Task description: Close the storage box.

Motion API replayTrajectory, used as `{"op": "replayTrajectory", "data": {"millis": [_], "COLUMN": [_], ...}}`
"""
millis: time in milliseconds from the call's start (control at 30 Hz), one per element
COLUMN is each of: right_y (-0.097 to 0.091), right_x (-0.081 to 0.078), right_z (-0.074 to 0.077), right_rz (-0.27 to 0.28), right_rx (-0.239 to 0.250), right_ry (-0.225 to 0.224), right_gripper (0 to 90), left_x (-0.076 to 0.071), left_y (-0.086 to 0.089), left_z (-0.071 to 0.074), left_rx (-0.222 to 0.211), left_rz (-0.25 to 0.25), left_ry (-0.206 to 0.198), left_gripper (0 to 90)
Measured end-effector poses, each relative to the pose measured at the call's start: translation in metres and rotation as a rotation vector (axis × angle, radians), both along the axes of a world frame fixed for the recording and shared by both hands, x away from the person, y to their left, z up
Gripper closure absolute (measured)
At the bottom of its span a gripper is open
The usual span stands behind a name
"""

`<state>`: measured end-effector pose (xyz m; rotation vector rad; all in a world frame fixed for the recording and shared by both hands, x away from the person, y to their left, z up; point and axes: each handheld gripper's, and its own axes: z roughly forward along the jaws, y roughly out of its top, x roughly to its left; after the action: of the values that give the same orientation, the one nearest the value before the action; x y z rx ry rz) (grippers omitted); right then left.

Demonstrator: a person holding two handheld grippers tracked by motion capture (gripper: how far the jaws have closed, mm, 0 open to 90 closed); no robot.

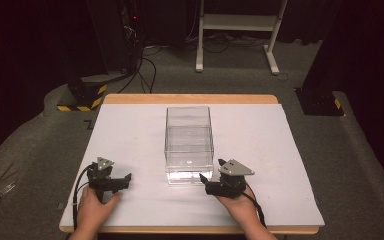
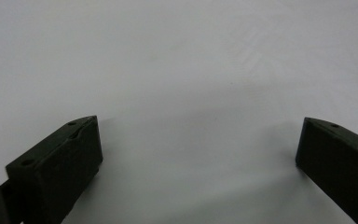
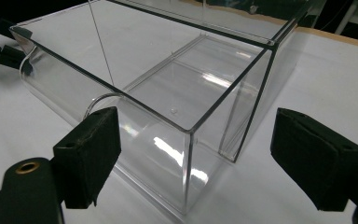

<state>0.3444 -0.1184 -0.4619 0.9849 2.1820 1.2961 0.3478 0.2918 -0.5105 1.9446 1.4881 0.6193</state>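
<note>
A clear plastic box point(image 1: 189, 142) stands open-topped in the middle of the white table point(image 1: 260, 140), with nothing inside. My right gripper point(image 1: 206, 179) rests on the table just right of the box's near corner, jaws open and pointed at it. In the right gripper view the box's near corner point(image 3: 186, 135) sits between the two open jaws, a little beyond them. My left gripper point(image 1: 125, 179) lies near the front left, well apart from the box, open, aimed right. The left gripper view has its jaws wide apart over bare white table point(image 2: 182, 84).
A wooden rim point(image 1: 190, 98) runs along the table's far edge. Grey carpet surrounds the table. A white metal stand point(image 1: 240, 30) is behind it, and a yellow-black striped base point(image 1: 82, 97) with cables lies at the far left.
</note>
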Motion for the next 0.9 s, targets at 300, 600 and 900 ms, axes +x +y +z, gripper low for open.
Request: {"op": "replayTrajectory", "data": {"millis": [300, 600, 900], "right_y": [0.001, 0.003, 0.003], "right_x": [0.007, 0.014, 0.019], "right_z": [0.0, 0.0, 0.0], "right_rz": [-0.01, -0.02, -0.027], "right_rx": [-0.003, -0.003, 0.001], "right_ry": [0.003, 0.005, 0.013], "right_gripper": [16.2, 16.4, 17.1], "left_x": [0.0, 0.0, 0.0], "left_y": [0.0, 0.0, 0.0], "left_z": [0.0, 0.0, 0.0], "left_rx": [0.0, 0.0, 0.0], "left_rz": [0.0, 0.0, 0.0], "left_ry": [0.0, 0.0, 0.0], "left_gripper": [0.5, 0.5, 0.5]}}
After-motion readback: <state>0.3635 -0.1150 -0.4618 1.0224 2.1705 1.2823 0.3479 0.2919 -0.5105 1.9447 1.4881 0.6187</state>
